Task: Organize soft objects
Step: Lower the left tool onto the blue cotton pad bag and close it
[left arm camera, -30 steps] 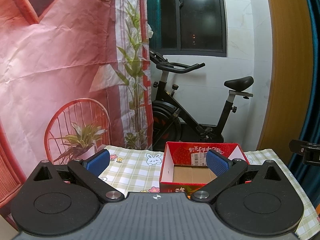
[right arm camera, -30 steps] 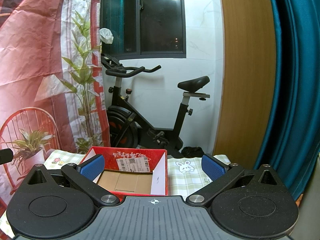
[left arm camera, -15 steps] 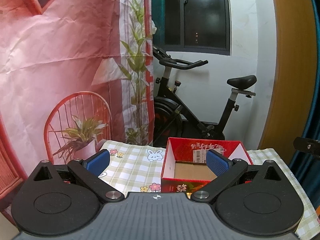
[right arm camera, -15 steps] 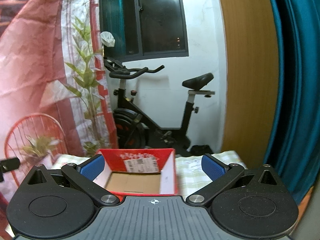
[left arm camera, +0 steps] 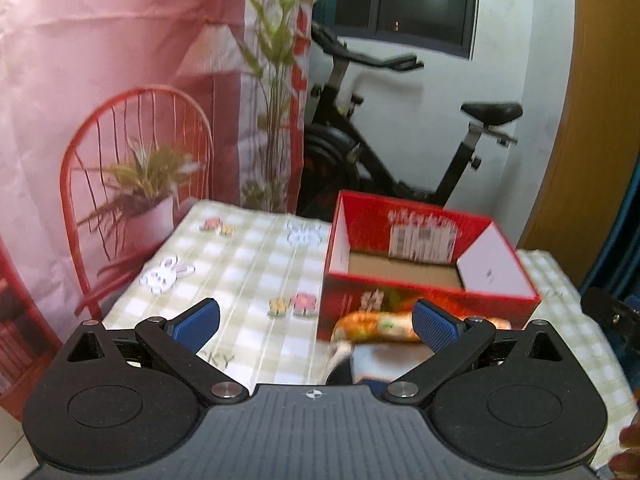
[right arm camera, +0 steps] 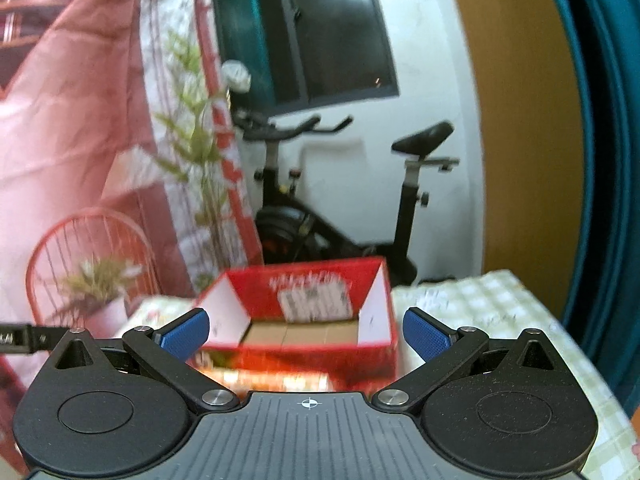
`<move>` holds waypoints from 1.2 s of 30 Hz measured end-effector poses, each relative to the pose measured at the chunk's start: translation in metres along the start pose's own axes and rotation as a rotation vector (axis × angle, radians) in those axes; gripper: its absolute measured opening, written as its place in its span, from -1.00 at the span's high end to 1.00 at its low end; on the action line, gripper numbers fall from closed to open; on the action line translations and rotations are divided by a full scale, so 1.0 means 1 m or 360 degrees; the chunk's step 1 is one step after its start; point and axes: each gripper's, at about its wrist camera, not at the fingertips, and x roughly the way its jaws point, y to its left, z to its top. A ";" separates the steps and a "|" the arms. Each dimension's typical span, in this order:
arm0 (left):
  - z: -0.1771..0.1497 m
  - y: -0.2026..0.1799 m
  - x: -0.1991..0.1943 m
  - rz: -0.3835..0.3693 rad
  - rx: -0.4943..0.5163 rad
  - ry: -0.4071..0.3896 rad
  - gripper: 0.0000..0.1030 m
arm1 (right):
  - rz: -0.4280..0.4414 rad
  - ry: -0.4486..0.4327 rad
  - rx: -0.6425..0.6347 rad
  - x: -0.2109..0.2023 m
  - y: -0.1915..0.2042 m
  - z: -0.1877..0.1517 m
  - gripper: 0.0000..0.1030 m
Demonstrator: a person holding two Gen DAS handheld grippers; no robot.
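Both cameras now tilt further down than half a second ago, so more of the checked tablecloth shows and the red cardboard box sits higher and nearer the middle of each frame. Both pictures are blurred by motion.

In the left wrist view the left gripper has its blue-padded fingers spread wide with nothing between them, as before. New at lower centre is a soft orange-and-green printed object, lying on the cloth just in front of the box's near wall; its right end is hidden behind the right finger. Below it a white and dark shape shows, too blurred to name. These were out of view earlier. The box is open-topped, its brown floor bare. At the right edge of the frame part of the other gripper's black body is visible.

In the right wrist view the right gripper is likewise spread wide and holds nothing. The box lies between its fingers in the picture, and an orange-streaked blur shows at the box's near foot. The exercise bike stands behind the table.
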 end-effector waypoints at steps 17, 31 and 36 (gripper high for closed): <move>-0.074 -0.010 0.059 -0.0249 -0.0128 0.0464 -0.36 | 0.0067 0.0413 -0.0037 0.056 0.007 -0.068 -0.35; -0.090 -0.026 0.077 -0.0433 -0.0148 0.0619 -0.26 | 0.0277 0.0590 -0.0020 0.072 0.012 -0.084 -0.13; -0.096 -0.020 0.082 -0.0526 -0.0227 0.0678 -0.01 | 0.0295 0.0641 -0.0002 0.077 0.012 -0.088 -0.10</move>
